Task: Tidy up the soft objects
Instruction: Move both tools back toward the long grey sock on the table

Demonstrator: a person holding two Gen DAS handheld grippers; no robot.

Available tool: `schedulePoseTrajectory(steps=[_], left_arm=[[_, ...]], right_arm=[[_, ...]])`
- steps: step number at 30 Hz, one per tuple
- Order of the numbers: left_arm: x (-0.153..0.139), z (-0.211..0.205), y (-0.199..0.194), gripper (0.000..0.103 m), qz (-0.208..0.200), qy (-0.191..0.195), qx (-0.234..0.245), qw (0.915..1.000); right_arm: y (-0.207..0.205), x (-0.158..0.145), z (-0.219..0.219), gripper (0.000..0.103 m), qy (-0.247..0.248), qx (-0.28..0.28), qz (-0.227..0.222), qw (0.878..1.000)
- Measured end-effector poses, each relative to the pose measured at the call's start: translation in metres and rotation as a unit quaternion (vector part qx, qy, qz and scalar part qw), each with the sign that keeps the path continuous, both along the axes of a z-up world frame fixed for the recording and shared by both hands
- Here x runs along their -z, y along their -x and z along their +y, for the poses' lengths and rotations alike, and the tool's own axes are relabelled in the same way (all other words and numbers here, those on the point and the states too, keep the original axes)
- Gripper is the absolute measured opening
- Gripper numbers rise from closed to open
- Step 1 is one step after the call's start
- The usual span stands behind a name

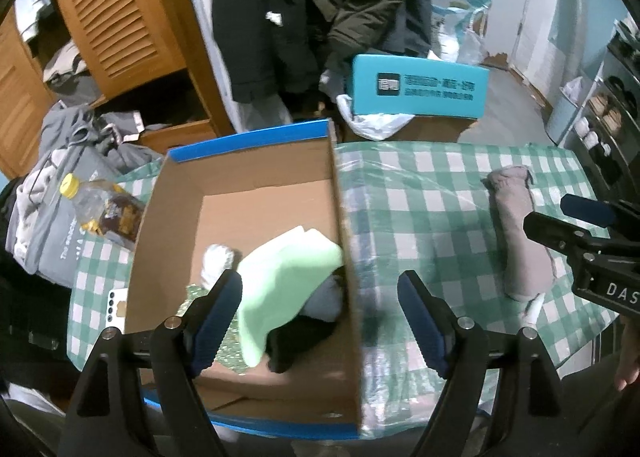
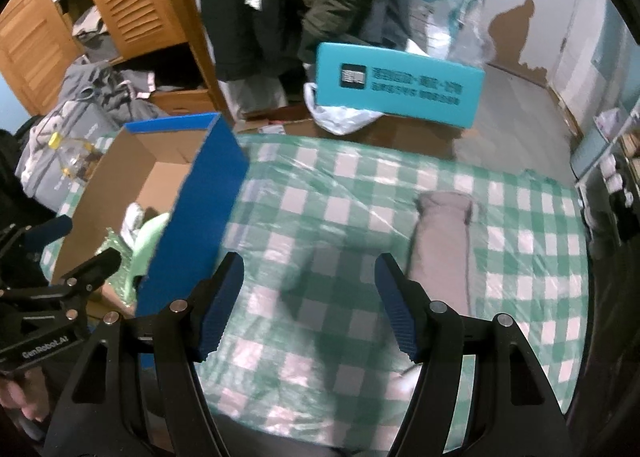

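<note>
Left gripper (image 1: 320, 317) spread, straddling right wall of cardboard box (image 1: 344, 241), nothing pinched. Pale green cloth (image 1: 280, 289) in box just beyond left finger, over dark, possibly rolled, items. Right gripper (image 2: 310, 305) spread, empty; grey rolled cloth (image 2: 440, 249) on checked tablecloth (image 2: 320, 197) just beyond right finger.

A table with a green and white checked cloth (image 1: 420, 193) holds a cardboard box (image 1: 248, 185), a rolled grey cloth (image 1: 520, 229) and a bottle (image 1: 100, 209).
</note>
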State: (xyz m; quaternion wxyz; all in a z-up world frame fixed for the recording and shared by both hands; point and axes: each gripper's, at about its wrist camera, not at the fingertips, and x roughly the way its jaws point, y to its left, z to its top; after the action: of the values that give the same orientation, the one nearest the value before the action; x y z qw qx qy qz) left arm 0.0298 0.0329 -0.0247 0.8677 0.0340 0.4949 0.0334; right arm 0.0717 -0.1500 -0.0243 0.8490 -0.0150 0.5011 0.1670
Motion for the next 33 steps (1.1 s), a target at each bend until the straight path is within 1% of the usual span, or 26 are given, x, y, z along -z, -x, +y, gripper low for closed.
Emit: schedulePoseTrajectory(steps=[10, 17, 23, 33], left_arm=[[0.013, -0.051, -0.007, 0.082, 0.016, -0.006, 0.050, 0.9986], [0.032, -0.084, -0.011, 0.082, 0.040, -0.008, 0.080, 0.9960], [0.054, -0.097, -0.016, 0.082, 0.067, 0.004, 0.087, 0.9939], [0.086, -0.105, -0.019, 0.082, 0.106, 0.018, 0.091, 0.9901]], right_arm=[[0.008, 0.022, -0.056, 0.067, 0.006, 0.051, 0.026, 0.998], [0.015, 0.045, -0.089, 0.067, 0.015, 0.085, 0.054, 0.995], [0.022, 0.070, -0.103, 0.067, 0.025, 0.101, 0.086, 0.991], [0.028, 0.111, -0.108, 0.067, 0.027, 0.108, 0.146, 0.983]])
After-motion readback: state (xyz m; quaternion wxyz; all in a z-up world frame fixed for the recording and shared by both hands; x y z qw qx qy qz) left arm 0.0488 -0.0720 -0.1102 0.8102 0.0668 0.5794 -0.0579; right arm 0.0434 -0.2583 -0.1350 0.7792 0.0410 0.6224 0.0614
